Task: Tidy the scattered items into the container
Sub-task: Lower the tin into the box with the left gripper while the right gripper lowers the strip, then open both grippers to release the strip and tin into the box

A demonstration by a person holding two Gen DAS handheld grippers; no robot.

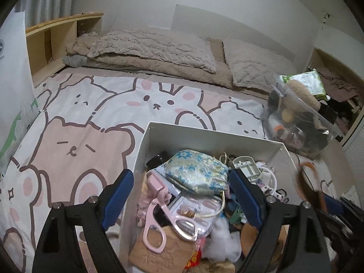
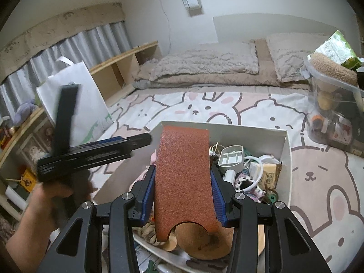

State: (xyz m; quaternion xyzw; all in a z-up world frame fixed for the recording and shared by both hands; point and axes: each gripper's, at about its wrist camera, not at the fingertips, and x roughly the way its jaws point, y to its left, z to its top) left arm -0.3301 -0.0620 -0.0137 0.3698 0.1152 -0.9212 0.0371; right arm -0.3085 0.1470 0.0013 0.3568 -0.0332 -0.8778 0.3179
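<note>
Two grippers: both over the white box (image 1: 204, 136) on the bed.
Left gripper (image 1: 182, 182): fingers wide, holding nothing.
Right gripper (image 2: 183, 182): fingers squeezing brown leather piece (image 2: 184, 170).

Both rigs match: the left gripper (image 1: 179, 195) and right gripper (image 2: 183, 193) are matte black frames with triangular cut-outs, silver round screws at the joints, and ribbed blue pads (image 1: 118, 199). Bare skin on the forearm (image 2: 29, 229), no sleeve.
</note>
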